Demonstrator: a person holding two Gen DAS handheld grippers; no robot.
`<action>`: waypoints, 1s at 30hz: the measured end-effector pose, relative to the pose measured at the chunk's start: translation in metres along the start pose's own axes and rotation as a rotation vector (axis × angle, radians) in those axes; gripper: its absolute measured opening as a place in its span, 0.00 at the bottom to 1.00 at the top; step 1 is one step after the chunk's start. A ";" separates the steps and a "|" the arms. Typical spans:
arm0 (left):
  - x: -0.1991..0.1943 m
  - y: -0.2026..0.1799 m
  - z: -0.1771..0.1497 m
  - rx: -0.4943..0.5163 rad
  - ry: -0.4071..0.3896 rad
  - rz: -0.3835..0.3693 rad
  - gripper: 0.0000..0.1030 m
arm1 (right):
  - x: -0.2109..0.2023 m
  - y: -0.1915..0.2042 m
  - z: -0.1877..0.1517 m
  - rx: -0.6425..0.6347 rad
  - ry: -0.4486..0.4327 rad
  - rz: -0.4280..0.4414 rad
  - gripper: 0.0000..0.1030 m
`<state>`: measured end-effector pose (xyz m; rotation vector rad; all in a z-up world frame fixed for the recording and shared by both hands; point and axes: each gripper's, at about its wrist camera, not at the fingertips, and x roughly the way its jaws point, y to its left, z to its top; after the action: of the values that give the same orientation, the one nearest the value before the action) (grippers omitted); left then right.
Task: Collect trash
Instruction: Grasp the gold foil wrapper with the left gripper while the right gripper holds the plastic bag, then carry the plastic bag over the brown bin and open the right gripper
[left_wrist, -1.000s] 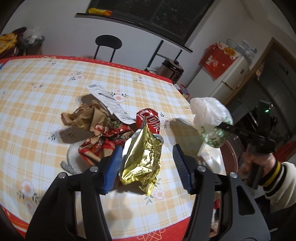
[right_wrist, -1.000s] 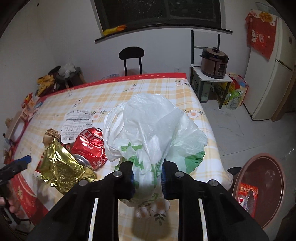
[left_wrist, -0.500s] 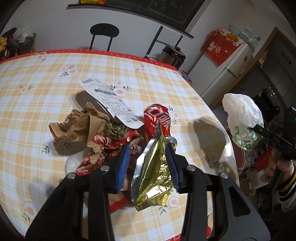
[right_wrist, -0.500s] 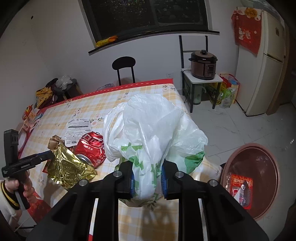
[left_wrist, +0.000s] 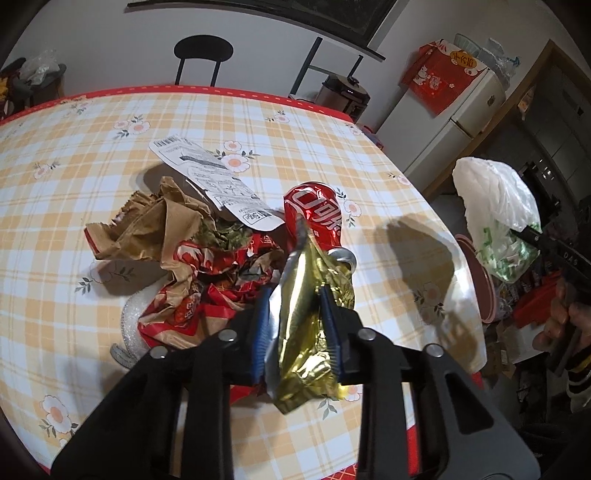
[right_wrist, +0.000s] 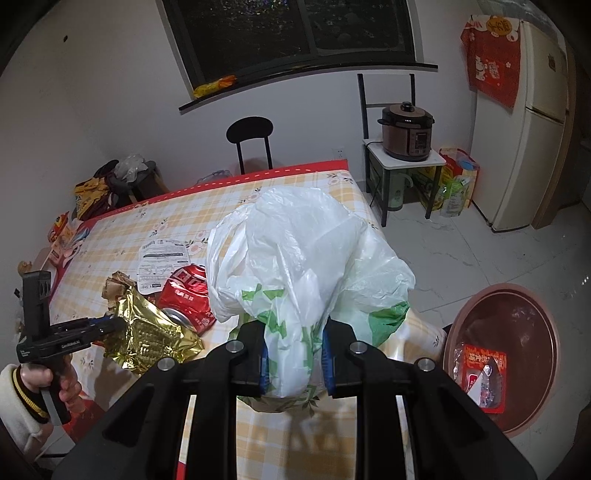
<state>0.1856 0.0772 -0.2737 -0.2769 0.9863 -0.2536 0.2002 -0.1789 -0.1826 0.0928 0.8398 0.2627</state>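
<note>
My left gripper (left_wrist: 295, 325) is shut on a gold foil wrapper (left_wrist: 306, 332) and holds it above the checked tablecloth (left_wrist: 74, 166); the wrapper also shows in the right wrist view (right_wrist: 151, 332). My right gripper (right_wrist: 293, 354) is shut on a white and green plastic bag (right_wrist: 306, 258), held off the table's right edge; the bag also shows in the left wrist view (left_wrist: 495, 206). On the table lie a crushed red can (left_wrist: 314, 218), brown paper (left_wrist: 155, 225), a red wrapper (left_wrist: 207, 288) and a white printed label (left_wrist: 210, 181).
A round reddish-brown bin (right_wrist: 506, 365) stands on the floor right of the table, with a red packet (right_wrist: 480, 373) inside. A black chair (right_wrist: 251, 140) stands behind the table. A pressure cooker (right_wrist: 406, 129) sits on a stand and a fridge (right_wrist: 532, 140) stands at the far right.
My left gripper closed on the gold wrapper and lifted it off the table. My right gripper rose and drew back from the table with the bag.
</note>
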 end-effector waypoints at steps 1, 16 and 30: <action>-0.002 -0.001 0.000 0.003 -0.005 -0.002 0.21 | -0.001 0.000 0.001 -0.001 -0.001 0.002 0.21; -0.069 -0.035 0.014 -0.001 -0.168 -0.085 0.07 | -0.026 -0.012 0.001 0.034 -0.073 0.026 0.21; -0.106 -0.103 0.039 0.074 -0.284 -0.123 0.07 | -0.072 -0.087 -0.004 0.155 -0.170 -0.030 0.21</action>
<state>0.1533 0.0205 -0.1352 -0.2975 0.6786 -0.3515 0.1681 -0.2817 -0.1488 0.2442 0.6905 0.1582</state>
